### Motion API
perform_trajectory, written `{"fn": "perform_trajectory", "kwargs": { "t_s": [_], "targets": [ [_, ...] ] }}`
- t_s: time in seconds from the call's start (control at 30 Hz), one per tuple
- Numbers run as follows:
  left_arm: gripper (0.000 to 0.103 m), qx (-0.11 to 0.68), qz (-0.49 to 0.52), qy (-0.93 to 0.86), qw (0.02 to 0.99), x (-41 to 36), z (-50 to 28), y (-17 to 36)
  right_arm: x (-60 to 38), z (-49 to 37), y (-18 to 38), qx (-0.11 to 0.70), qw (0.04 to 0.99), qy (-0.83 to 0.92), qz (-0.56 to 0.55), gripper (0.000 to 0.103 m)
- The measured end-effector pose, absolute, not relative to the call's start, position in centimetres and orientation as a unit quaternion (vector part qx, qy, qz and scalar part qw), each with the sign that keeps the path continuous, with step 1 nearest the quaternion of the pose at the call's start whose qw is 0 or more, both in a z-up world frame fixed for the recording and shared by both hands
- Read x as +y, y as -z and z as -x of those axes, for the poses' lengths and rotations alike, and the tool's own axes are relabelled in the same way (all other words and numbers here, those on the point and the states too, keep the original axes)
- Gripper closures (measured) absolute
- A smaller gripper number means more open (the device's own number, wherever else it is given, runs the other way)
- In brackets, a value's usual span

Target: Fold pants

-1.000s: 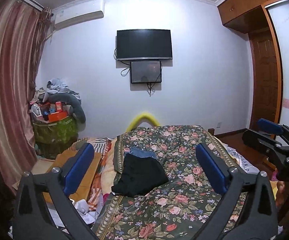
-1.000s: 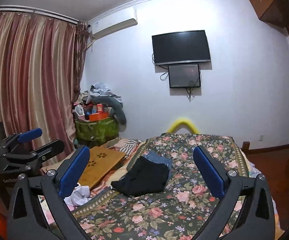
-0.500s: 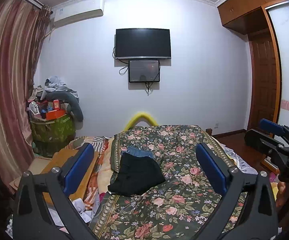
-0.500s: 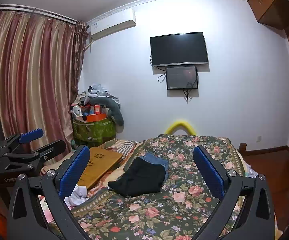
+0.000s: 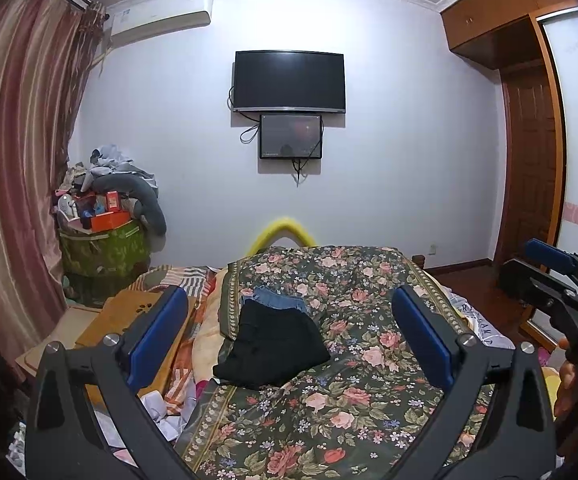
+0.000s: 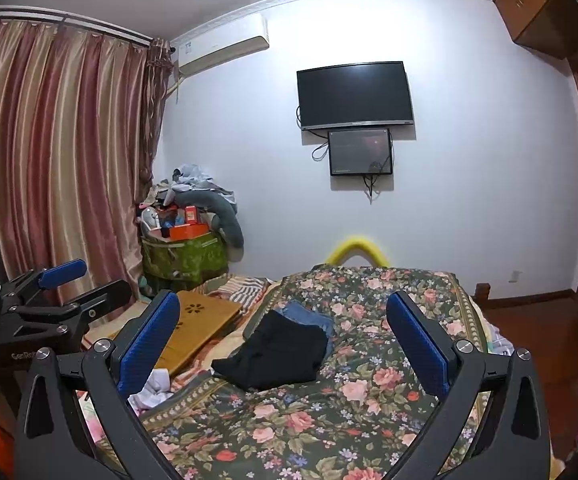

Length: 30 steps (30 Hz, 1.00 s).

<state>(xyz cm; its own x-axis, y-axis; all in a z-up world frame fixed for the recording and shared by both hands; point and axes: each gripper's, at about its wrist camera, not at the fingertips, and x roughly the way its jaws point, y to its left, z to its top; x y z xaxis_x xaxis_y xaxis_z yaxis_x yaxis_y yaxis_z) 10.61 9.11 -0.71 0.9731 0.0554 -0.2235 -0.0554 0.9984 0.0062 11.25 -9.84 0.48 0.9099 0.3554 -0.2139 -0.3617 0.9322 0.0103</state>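
Both tools up over the near end of the floral bedspread (image 5: 369,344), left gripper (image 5: 289,332) and right gripper (image 6: 283,330) spread wide, holding nothing. Black pants (image 5: 275,354) lie bunched toward the bedspread's left edge, overlapping folded jeans (image 5: 277,301). Corner green bin (image 6: 185,258) is heaped with boxes and clothes.

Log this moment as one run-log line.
stage: approach | left gripper: open, empty | right gripper: open, empty | black pants: on floral bedspread, untouched
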Motion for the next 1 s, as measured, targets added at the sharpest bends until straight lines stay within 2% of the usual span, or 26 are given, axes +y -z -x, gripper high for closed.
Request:
{"fn": "perform_trajectory", "kwargs": {
  "t_s": [1.0],
  "targets": [
    [0.000,0.120,0.011,-0.018,0.993,9.12,-10.90,1.04,-9.88,-11.42,-0.41,0.112,0.977,-0.184,0.012,0.000]
  ]
}}
